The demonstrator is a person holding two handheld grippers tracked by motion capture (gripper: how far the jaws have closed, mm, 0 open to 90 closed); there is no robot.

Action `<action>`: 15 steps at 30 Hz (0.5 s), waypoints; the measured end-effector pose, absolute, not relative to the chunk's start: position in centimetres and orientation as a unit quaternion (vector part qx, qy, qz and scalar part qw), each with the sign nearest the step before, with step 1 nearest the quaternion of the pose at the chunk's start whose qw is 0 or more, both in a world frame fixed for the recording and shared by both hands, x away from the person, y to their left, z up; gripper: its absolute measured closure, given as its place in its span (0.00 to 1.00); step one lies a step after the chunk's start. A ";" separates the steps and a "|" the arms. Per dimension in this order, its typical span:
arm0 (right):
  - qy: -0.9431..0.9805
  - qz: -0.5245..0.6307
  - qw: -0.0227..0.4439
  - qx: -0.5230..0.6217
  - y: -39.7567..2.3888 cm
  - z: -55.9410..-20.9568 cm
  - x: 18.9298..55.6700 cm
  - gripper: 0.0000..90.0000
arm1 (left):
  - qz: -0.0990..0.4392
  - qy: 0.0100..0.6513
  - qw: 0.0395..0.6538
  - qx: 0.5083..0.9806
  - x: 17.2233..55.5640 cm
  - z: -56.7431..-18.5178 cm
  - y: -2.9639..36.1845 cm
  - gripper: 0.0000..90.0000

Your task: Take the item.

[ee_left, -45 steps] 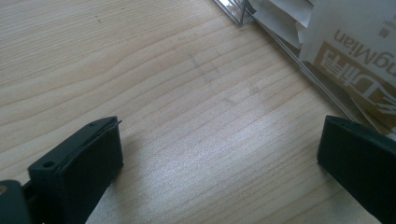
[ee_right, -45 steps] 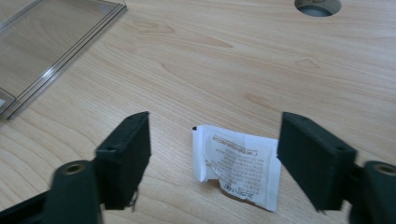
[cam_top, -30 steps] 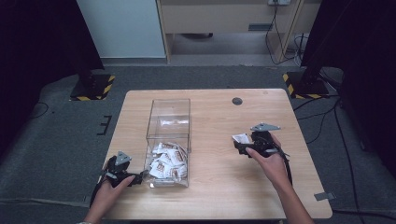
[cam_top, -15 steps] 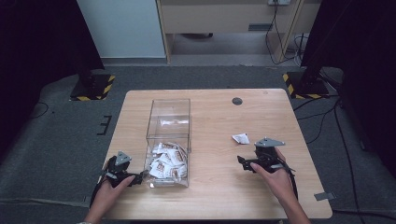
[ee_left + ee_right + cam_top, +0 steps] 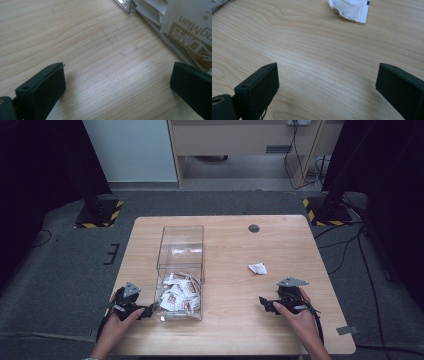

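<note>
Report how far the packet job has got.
Done: one white packet lies alone on the table, apart from the clear box of packets. In hand: nothing; right gripper and left gripper rest open on the wood. Left: the box's many remaining packets, judging by the pile.

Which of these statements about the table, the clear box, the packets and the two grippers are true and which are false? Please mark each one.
1. The right gripper holds the loose packet. False: its jaws stand open and empty, and the packet lies on the table beyond it.
2. The clear box has packets inside it. True.
3. The left gripper is open. True: its jaws stand wide apart beside the box.
4. The loose packet lies inside the box. False: it lies on bare wood, to the right of the box.
5. The packets fill the far end of the box. False: they lie heaped at the near end.
</note>
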State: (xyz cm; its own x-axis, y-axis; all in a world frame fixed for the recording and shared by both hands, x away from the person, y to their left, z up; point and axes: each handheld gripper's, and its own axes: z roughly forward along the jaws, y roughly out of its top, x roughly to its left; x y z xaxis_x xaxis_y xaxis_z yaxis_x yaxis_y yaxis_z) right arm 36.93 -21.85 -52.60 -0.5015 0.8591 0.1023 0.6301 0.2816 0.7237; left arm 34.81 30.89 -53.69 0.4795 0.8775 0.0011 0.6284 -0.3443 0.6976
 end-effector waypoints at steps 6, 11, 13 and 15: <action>0.788 0.353 0.159 0.479 -22.3 -53.5 36.7 0.05 | 0.192 0.472 0.323 0.797 34.8 -53.7 30.9 0.00; 0.786 0.356 0.173 0.475 -22.3 -53.8 36.5 0.04 | 0.192 0.472 0.323 0.797 34.8 -53.7 30.9 0.00; 0.794 0.340 0.185 0.468 -21.9 -53.9 36.4 0.04 | 0.192 0.472 0.323 0.798 34.8 -53.7 30.9 0.00; 0.800 0.332 0.190 0.462 -21.7 -53.9 36.3 0.03 | 0.192 0.472 0.323 0.797 34.7 -53.7 30.9 0.00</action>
